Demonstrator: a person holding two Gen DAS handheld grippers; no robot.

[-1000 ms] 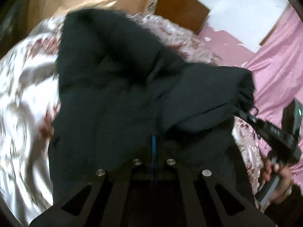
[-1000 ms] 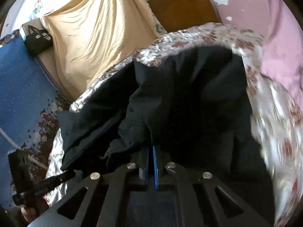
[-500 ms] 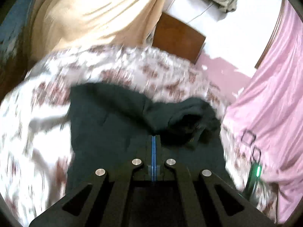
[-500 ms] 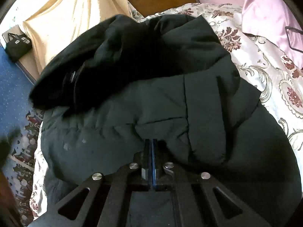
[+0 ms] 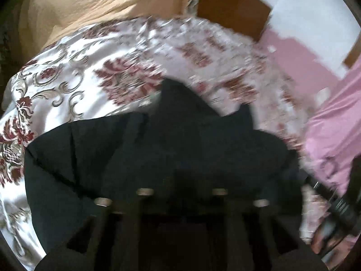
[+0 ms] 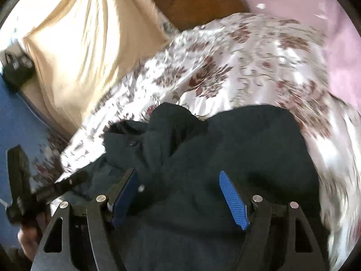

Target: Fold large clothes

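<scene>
Black padded jacket (image 6: 237,158) lies bunched on the bed, spread over the floral satin bedspread (image 6: 259,52) — white ground with dark red and grey scrollwork. In the right wrist view the right tongs (image 6: 178,194) stand wide apart directly over the jacket, both blue pads (image 6: 233,199) exposed and holding nothing; dark fabric fills the gap between them. A folded, rumpled section of the jacket rises just ahead of the left-hand pad, with a small round snap visible on it. In the left wrist view the jacket (image 5: 171,149) covers the lower centre of the frame, two pointed folds projecting toward the bedspread (image 5: 74,74). The left tongs (image 5: 181,194) are in view, but motion blur and the dark fabric hide the fingertips — whether they are parted or clamped cannot be told. The opposite tool appears at the edge of each view: at lower right of the left wrist view, and at lower left of the right wrist view, gripped by a hand (image 6: 27,234). A beige cloth (image 6: 74,33) hangs beyond the bed, next to a brown wooden panel (image 6: 198,0). Pink fabric (image 5: 334,122) borders the bed on the right.
</scene>
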